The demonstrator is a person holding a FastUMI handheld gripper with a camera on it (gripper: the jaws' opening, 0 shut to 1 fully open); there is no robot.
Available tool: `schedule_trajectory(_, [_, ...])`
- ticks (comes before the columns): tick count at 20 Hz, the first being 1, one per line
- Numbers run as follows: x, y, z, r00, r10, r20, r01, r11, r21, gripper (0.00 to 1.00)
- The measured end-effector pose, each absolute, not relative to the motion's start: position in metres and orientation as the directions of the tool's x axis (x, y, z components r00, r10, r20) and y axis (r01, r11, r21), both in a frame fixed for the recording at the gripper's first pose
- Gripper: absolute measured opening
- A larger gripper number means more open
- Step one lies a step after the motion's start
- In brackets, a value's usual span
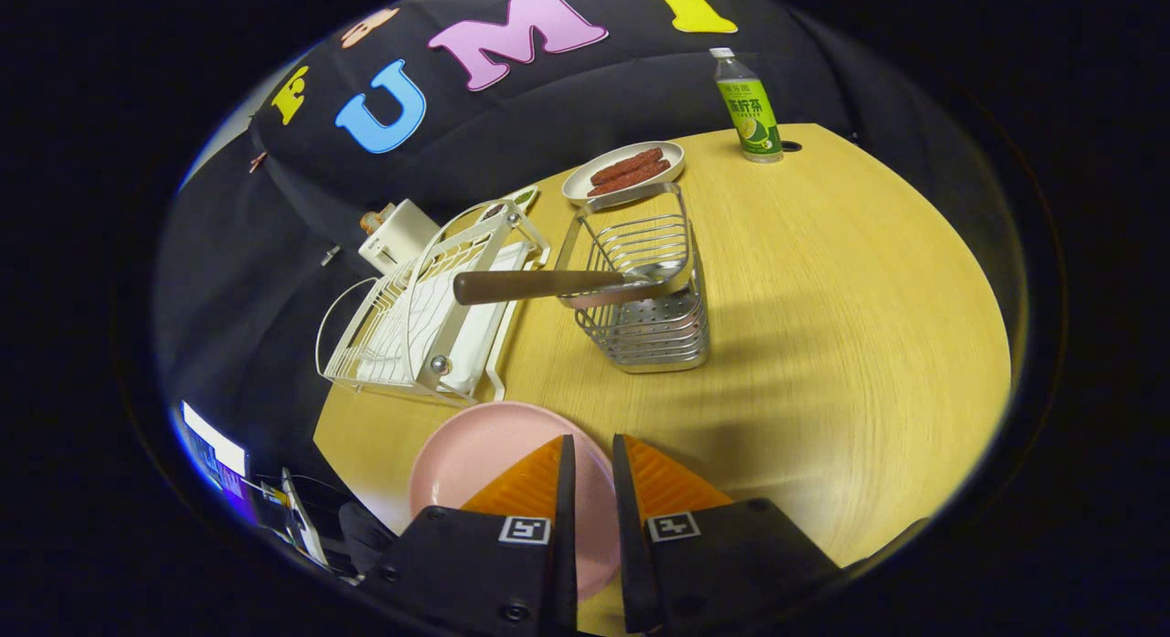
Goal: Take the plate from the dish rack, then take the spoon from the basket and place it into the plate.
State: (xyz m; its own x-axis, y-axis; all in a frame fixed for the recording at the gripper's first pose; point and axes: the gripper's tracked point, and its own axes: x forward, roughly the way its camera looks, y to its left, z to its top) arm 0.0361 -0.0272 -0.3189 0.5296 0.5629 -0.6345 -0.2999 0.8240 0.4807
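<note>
A pink plate (484, 459) sits low over the wooden table (823, 326), just in front of the white dish rack (430, 317). Its right rim runs through the narrow gap between my fingers. My gripper (591, 447) is shut on that rim, the left finger over the plate's face and the right finger outside it. Beyond the fingers stands a wire basket (651, 331). The spoon (548, 285) lies across the basket's top, its brown handle sticking out toward the rack and its metal bowl inside the basket.
An oval dish of sausages (624, 171) stands behind the basket, and a green-labelled bottle (749, 111) stands at the table's far edge. A white appliance (395, 233) sits behind the rack. Bare wood stretches right of the basket.
</note>
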Motion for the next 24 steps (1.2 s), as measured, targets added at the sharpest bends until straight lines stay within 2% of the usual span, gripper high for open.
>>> schedule_trajectory(2, [0.041,-0.031,-0.316,0.544,0.559,-0.626,-0.305,0.826,0.473,0.24])
schedule_trajectory(4, [0.041,-0.033,-0.308,0.561,0.561,-0.609,-0.342,0.827,0.447,0.42])
schedule_trajectory(6, [0.041,-0.037,-0.296,0.588,0.565,-0.579,-0.394,0.825,0.405,0.48])
schedule_trajectory(9, [0.037,-0.045,-0.273,0.631,0.573,-0.524,-0.478,0.818,0.319,0.99])
schedule_trajectory(17, [0.048,-0.033,-0.225,0.725,0.594,-0.348,-0.616,0.786,0.059,0.98])
schedule_trajectory(24, [0.082,-0.01,-0.232,0.753,0.588,-0.294,-0.634,0.768,-0.087,0.98])
